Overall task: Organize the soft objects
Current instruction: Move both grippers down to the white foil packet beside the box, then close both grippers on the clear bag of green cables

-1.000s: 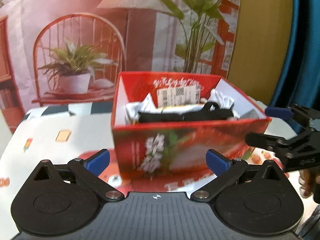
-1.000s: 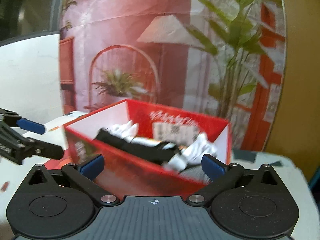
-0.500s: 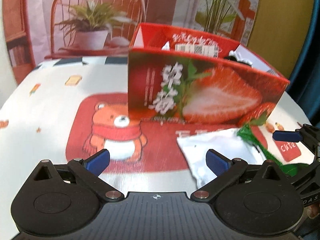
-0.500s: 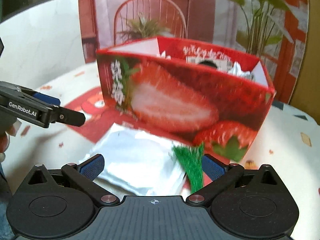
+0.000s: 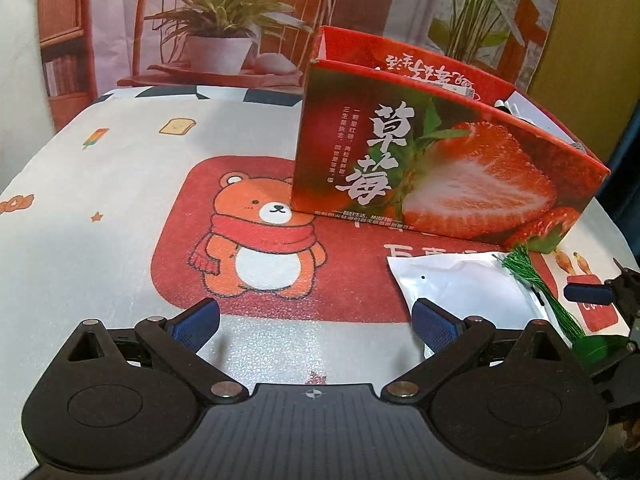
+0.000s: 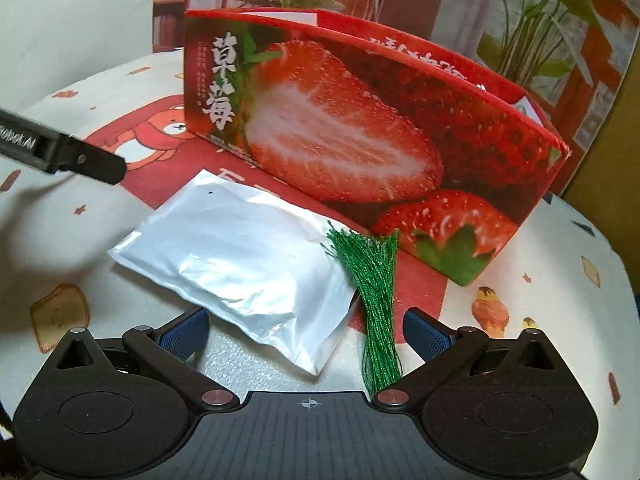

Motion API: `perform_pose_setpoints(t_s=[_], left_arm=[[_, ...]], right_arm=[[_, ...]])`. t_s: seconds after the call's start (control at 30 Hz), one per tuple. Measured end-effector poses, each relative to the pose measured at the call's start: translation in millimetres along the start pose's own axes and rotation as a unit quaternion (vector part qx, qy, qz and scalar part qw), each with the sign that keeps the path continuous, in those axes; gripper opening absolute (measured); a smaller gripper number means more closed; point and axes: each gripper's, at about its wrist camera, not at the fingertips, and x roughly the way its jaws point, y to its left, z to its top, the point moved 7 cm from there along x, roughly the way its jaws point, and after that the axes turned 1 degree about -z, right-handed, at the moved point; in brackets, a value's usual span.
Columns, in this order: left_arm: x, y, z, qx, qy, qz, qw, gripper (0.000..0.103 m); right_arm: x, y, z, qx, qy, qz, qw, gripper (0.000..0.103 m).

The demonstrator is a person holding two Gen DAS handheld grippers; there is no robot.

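Note:
A red strawberry-print box (image 5: 448, 168) stands on the table; it also shows in the right wrist view (image 6: 360, 128). Its contents are mostly hidden behind its front wall. A silvery white soft pouch (image 6: 236, 264) lies flat in front of the box, with a green thread tassel (image 6: 376, 304) beside its right edge. Both also show in the left wrist view, the pouch (image 5: 464, 288) and the tassel (image 5: 536, 292). My right gripper (image 6: 306, 336) is open, low over the near edge of the pouch and tassel. My left gripper (image 5: 316, 320) is open and empty, left of the pouch.
A tablecloth with a red bear-print panel (image 5: 256, 240) covers the round table. A printed backdrop of a chair and potted plant (image 5: 216, 36) hangs behind. The left gripper's finger (image 6: 72, 156) reaches in at the left of the right wrist view.
Both grippers have dropped from above the box opening down to table level in front of it. The pouch and tassel have come into view and now lie close before the right gripper.

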Motion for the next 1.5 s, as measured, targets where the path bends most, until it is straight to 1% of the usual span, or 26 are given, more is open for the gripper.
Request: perform_pose_setpoints(t_s=[0.1, 0.27, 0.5, 0.53, 0.6, 0.7, 0.87, 0.93, 1.03, 1.13, 1.23, 1.3, 1.4, 1.5], left_arm=[[-0.6, -4.1, -0.3, 0.002, -0.004, -0.016, 0.9999, 0.103], [-2.1, -10.6, -0.3, 0.014, -0.011, -0.030, 0.9994, 0.103], [-4.6, -12.3, 2.0, 0.021, -0.020, -0.045, 0.9986, 0.103], [-4.6, -12.6, 2.3, 0.018, -0.017, -0.056, 0.9981, 0.102], [-5.2, -15.8, 3.8, 0.011, -0.019, -0.087, 0.9959, 0.101], [-5.3, -26.2, 8.8, 0.030, -0.035, -0.106, 0.9933, 0.096], [2.8, -44.1, 20.6, 0.070, -0.045, -0.116, 0.9898, 0.090], [11.3, -48.0, 27.1, 0.072, -0.039, -0.121, 0.9892, 0.084], [23.1, -50.2, 35.8, 0.060, -0.037, -0.133, 0.9886, 0.079], [30.6, -54.4, 44.7, 0.057, -0.047, -0.139, 0.9875, 0.079], [34.6, -62.3, 52.1, 0.074, -0.058, -0.143, 0.9853, 0.079], [36.3, -66.9, 56.7, 0.084, -0.063, -0.148, 0.9833, 0.079], [38.7, -71.9, 60.3, 0.094, -0.064, -0.160, 0.9805, 0.078], [43.4, -73.6, 62.4, 0.095, -0.061, -0.166, 0.9796, 0.075]], right_arm=[[3.3, -3.8, 2.0, 0.012, 0.004, -0.002, 1.000, 0.102], [6.1, -4.3, 8.7, 0.002, -0.001, -0.018, 1.000, 0.102], [6.7, -14.2, 26.0, 0.023, -0.022, -0.020, 0.999, 0.101], [5.9, -15.8, 28.6, 0.028, -0.025, -0.015, 0.999, 0.100], [2.4, -19.4, 33.0, 0.045, -0.031, 0.003, 0.999, 0.094], [-5.4, -27.7, 40.2, 0.075, -0.044, 0.022, 0.996, 0.087], [-14.1, -44.3, 53.1, 0.121, -0.066, 0.038, 0.990, 0.082], [-14.5, -49.6, 56.8, 0.134, -0.072, 0.042, 0.987, 0.081], [-15.0, -56.3, 62.1, 0.152, -0.082, 0.048, 0.984, 0.076], [-15.2, -60.5, 65.9, 0.165, -0.090, 0.054, 0.981, 0.074], [-14.2, -62.0, 66.2, 0.169, -0.095, 0.060, 0.979, 0.073], [-13.9, -64.5, 64.9, 0.173, -0.097, 0.063, 0.978, 0.069], [-10.7, -69.1, 60.6, 0.185, -0.093, 0.063, 0.976, 0.067], [-7.3, -72.7, 56.2, 0.200, -0.096, 0.077, 0.972, 0.067]])
